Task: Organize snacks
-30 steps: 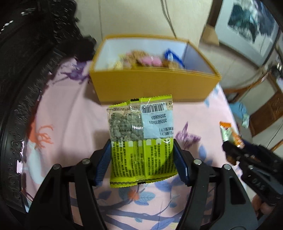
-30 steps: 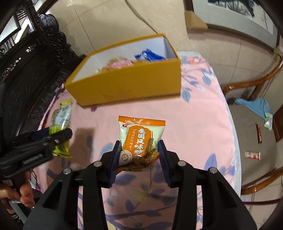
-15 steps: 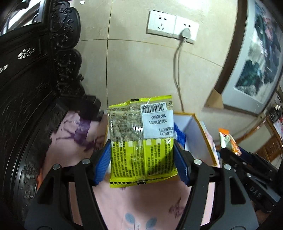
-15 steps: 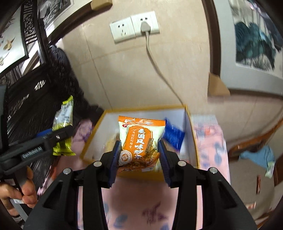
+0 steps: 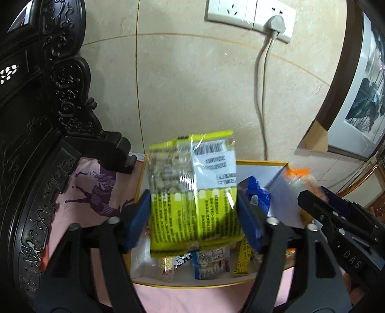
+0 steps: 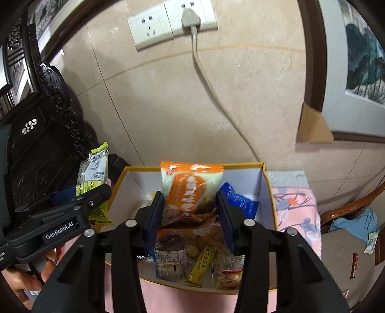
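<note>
Hanging over the open yellow box (image 5: 261,162), the green snack packet (image 5: 195,192) stands upright between the left gripper (image 5: 195,216)'s blue fingers (image 5: 138,216), which have just been opening and no longer plainly press its sides. The orange snack packet (image 6: 191,190) sits likewise between the right gripper (image 6: 191,214)'s fingers (image 6: 226,219), also just opening, with a gap on its right side, above the loose snacks (image 6: 199,261) in the box. The box rests at the far edge of the bench's pink floral cloth (image 6: 296,211), against a tiled wall with a socket (image 6: 173,21), beside dark carved furniture (image 5: 36,120).
</note>
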Motion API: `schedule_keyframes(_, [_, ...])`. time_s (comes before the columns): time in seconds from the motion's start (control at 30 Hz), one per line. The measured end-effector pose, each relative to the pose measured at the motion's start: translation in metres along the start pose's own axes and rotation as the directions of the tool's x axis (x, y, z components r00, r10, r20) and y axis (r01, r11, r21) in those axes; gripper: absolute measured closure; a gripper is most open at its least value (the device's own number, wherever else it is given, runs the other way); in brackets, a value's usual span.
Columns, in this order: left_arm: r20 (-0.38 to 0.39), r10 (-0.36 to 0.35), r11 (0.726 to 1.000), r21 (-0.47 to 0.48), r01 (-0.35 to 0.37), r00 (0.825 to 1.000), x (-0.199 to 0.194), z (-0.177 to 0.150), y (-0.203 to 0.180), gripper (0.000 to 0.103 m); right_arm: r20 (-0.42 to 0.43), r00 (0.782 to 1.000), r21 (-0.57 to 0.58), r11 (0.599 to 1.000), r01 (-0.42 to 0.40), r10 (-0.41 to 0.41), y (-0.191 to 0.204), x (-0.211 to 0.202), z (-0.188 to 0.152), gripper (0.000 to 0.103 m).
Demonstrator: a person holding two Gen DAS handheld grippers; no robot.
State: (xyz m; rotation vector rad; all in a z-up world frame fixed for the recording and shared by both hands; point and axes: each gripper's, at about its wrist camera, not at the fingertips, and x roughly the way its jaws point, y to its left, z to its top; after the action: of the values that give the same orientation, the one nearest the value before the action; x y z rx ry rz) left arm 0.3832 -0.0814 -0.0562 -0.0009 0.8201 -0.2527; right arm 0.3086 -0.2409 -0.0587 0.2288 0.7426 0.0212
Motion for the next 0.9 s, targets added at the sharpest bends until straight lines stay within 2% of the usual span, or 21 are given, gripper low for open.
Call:
schedule_keyframes(0.03, [0.005, 0.024, 1.000, 0.009, -0.024, 1.000, 0.000, -0.001, 0.000, 0.005, -0.002, 1.000, 0.022, 1.000, 0.000, 0.000, -0.002, 0.001, -0.001, 0.020])
schedule_keyframes(0.1, [0.024, 0.073, 0.997, 0.034, -0.074, 0.997, -0.003, -0.003, -0.001, 0.002, 0.006, 1.000, 0.056, 0.998, 0.010, -0.010, -0.005, -0.002, -0.002, 0.001])
schedule_keyframes(0.2, [0.004, 0.068, 0.996, 0.052, -0.068, 0.998, -0.007, -0.005, -0.002, 0.002, -0.006, 1.000, 0.055, 0.998, 0.012, -0.011, -0.005, -0.005, -0.004, 0.001])
schedule_keyframes(0.43, [0.012, 0.065, 0.997, 0.051, -0.065, 0.998, -0.021, -0.010, -0.001, 0.002, -0.020, 0.999, 0.031, 0.999, 0.027, -0.027, -0.002, -0.017, -0.009, 0.001])
schedule_keyframes(0.67, [0.019, 0.084, 0.995, 0.052, -0.085, 0.996, -0.031, -0.013, 0.000, 0.002, -0.019, 0.997, 0.001, 0.998, 0.069, -0.069, -0.005, -0.029, -0.018, 0.001])
schedule_keyframes(0.9, [0.023, 0.106, 0.993, 0.042, -0.106, 0.994, -0.037, -0.014, 0.004, 0.002, -0.044, 0.996, 0.007, 0.997, 0.072, -0.071, -0.008, -0.030, -0.028, 0.001])
